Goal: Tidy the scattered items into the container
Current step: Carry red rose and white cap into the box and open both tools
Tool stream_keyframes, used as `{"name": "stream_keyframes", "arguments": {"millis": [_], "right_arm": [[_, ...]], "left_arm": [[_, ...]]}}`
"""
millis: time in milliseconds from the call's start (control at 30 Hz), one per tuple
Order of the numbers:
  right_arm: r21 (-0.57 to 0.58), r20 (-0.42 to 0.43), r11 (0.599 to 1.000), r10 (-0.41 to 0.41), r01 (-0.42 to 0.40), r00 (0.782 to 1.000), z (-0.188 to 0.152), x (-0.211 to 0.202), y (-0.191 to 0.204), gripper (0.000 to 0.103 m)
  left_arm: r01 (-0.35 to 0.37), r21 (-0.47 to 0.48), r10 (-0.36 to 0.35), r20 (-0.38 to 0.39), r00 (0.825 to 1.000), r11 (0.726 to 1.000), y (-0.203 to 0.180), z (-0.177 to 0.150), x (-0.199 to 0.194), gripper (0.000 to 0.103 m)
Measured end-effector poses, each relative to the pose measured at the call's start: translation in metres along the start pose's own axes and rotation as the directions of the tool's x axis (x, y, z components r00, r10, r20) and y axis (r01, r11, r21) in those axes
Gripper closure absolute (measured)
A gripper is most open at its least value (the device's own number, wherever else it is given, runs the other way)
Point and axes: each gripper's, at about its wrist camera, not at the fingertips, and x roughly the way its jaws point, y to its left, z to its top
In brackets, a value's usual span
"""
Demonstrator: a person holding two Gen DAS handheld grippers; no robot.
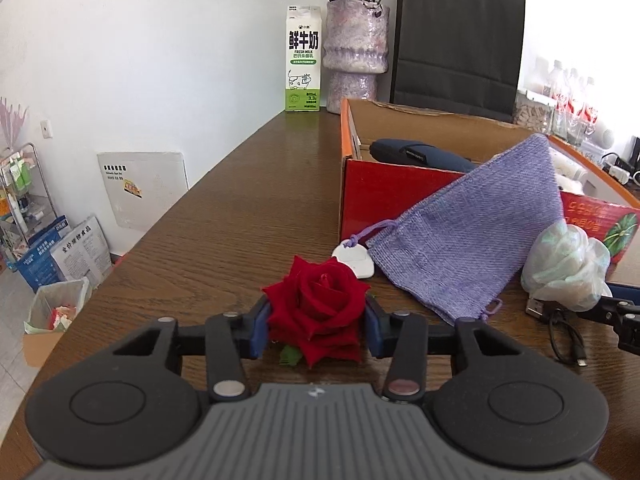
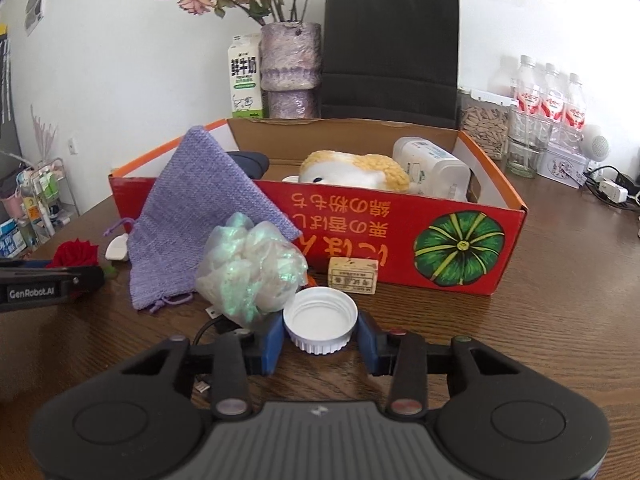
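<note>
My left gripper (image 1: 316,328) is shut on a red rose head (image 1: 320,300), with a blue pad against each side of the petals, low over the wooden table. My right gripper (image 2: 320,340) is shut on a white screw cap (image 2: 320,320) that faces open side up. Beyond both stands the red cardboard box (image 2: 400,232), which holds a plush toy (image 2: 356,172), a white bottle (image 2: 432,168) and a dark blue case (image 1: 416,154). A purple knit pouch (image 2: 192,216) leans on the box front. Next to the pouch lies a crumpled plastic bag (image 2: 252,268).
A small wooden block (image 2: 353,276), a white flat piece (image 1: 356,260) and a black USB cable (image 1: 560,332) lie on the table by the box. Behind it stand a milk carton (image 1: 303,58), a vase (image 1: 356,56), a black paper bag (image 2: 390,50) and bottles (image 2: 552,92). The table edge runs along the left.
</note>
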Motion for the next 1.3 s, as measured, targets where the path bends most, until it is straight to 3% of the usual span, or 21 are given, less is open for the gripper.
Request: {"name": "stream_keyframes", "arguments": {"millis": [400,733,900,1033,1167,1300], "right_arm": [[0.044,0.141,0.999,-0.021,0.015,0.99,-0.001,-0.041,-0.019,0.065],[0.055,0.315,0.998,-0.033,0.017,0.949,0.059,-0.059,-0.021,0.065],[0.055,0.374,0.998,-0.017,-0.004,0.927,0.102,-0.041,-0.011,0.065],[0.055,0.379,0.998,-0.002,-0.021,0.925,0.127,-0.012,-0.007,0.065],[0.054,0.337,0.998,-0.003,-0.016,0.941,0.141,0.028,-0.006,0.065],[0.054,0.287,0.998,0.019,-0.036,0.958,0.137,0.059,-0.006,0.065]], "left_arm": [[0.017,-0.041,-0.011,0.137,0.99,0.999,0.005,0.014,-0.037,0.058],[0.09,-0.01,-0.083,0.284,0.955,0.996,-0.033,0.07,-0.042,0.058],[0.126,-0.019,-0.112,0.332,0.937,0.992,-0.063,0.104,-0.02,0.057],[0.104,-0.023,-0.09,0.351,0.932,0.994,-0.079,0.126,0.012,0.057],[0.088,-0.057,-0.064,0.332,0.941,0.995,-0.08,0.137,0.051,0.057],[0.047,-0.025,-0.038,0.28,0.959,0.999,-0.077,0.128,0.079,0.057]]}}
